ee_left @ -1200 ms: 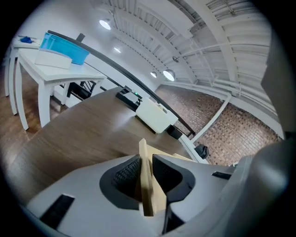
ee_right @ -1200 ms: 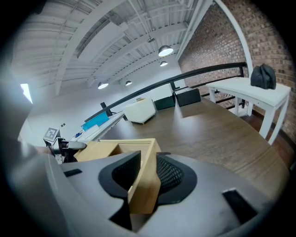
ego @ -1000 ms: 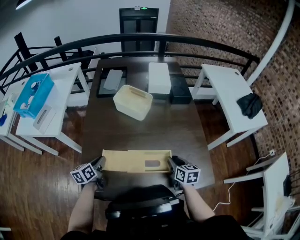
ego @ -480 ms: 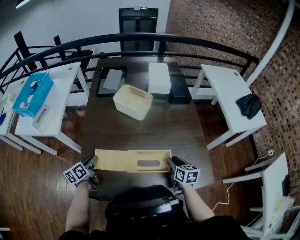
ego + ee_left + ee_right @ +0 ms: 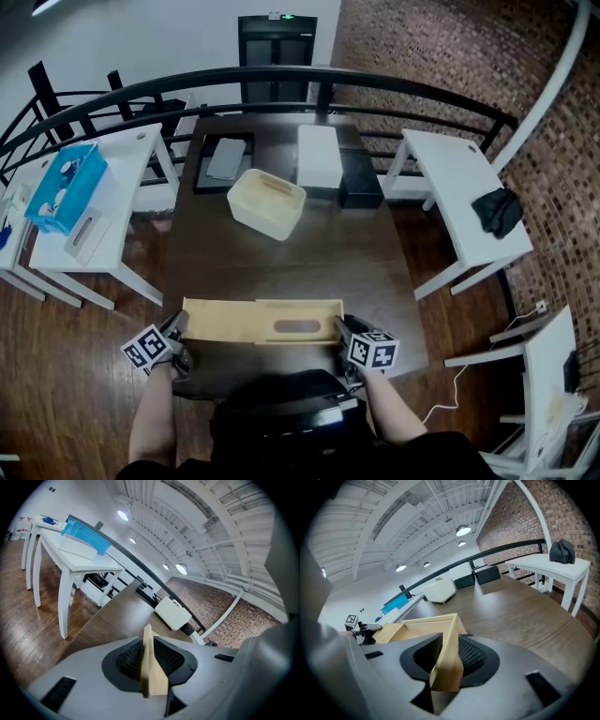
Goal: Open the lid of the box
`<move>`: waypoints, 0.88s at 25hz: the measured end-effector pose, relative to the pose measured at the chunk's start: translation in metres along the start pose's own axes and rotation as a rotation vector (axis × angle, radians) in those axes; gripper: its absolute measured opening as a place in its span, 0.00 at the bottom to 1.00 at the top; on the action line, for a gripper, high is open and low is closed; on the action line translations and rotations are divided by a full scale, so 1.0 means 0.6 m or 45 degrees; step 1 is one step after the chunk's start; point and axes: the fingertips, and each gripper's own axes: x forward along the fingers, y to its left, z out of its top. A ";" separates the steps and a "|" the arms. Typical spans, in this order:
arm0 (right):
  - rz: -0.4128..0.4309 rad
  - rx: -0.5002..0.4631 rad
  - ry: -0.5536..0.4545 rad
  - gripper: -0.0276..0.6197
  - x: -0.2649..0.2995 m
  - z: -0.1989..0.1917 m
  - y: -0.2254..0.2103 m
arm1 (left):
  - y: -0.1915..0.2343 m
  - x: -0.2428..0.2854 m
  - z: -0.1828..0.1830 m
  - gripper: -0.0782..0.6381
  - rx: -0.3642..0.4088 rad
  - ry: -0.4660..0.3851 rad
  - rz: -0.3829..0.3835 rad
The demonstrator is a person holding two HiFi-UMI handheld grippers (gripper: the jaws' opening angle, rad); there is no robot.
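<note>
Lid (image 5: 253, 321): a long, shallow panel of pale wood with a raised rim and an oval slot cut right of its middle. In the head view it lies in the lower middle of the frame, level, with its long side running left to right over the near edge of the table. In the left gripper view it appears edge-on at lower centre (image 5: 149, 667); in the right gripper view one corner and its hollow side show (image 5: 440, 639). Box (image 5: 265, 203): cream, rectangular with rounded corners, open-topped, standing skewed in the upper middle, well apart from the lid.
</note>
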 end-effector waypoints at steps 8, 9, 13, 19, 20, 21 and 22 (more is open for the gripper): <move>-0.008 0.008 -0.045 0.21 -0.011 0.008 -0.007 | 0.021 -0.011 0.018 0.37 -0.013 -0.081 0.068; 0.000 0.009 -0.062 0.21 -0.016 0.016 -0.002 | 0.022 -0.015 0.023 0.37 0.001 -0.099 0.076; 0.002 0.033 -0.184 0.21 -0.051 0.062 -0.005 | 0.006 -0.046 0.060 0.36 0.098 -0.234 0.073; -0.060 0.040 -0.460 0.21 -0.152 0.166 -0.036 | -0.075 -0.095 0.130 0.33 0.323 -0.445 -0.047; -0.065 0.029 -0.513 0.21 -0.172 0.186 -0.037 | -0.097 -0.106 0.142 0.31 0.373 -0.481 -0.073; -0.077 0.017 -0.564 0.21 -0.191 0.203 -0.039 | -0.119 -0.116 0.153 0.29 0.424 -0.516 -0.098; -0.095 0.003 -0.611 0.14 -0.210 0.219 -0.041 | -0.141 -0.126 0.162 0.28 0.475 -0.547 -0.120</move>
